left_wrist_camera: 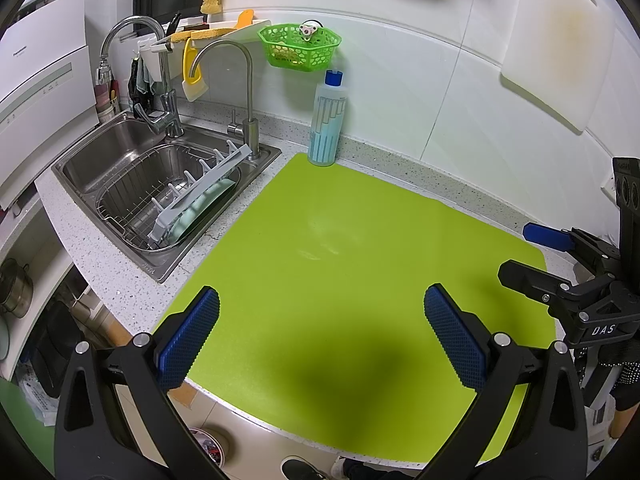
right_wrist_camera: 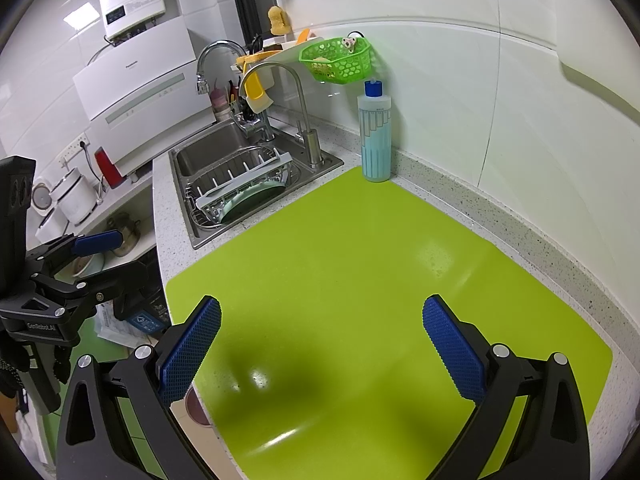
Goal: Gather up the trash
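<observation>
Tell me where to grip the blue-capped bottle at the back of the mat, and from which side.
Grip the blue-capped bottle around its straight cylindrical body, about mid-height. It stands upright close to the wall, so come in level from the front, over the green mat, with the open right gripper.

A dish (left_wrist_camera: 200, 210) lies half hidden beneath the sink rack (left_wrist_camera: 196, 196); the green basket's (left_wrist_camera: 298, 46) contents are too small to identify.

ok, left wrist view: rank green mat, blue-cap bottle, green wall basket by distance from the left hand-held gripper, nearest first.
1. Green mat: directly under and ahead of the open left hand-held gripper.
2. Blue-cap bottle: standing at the mat's far edge, by the wall.
3. Green wall basket: hung on the tiles above and behind the bottle.
</observation>
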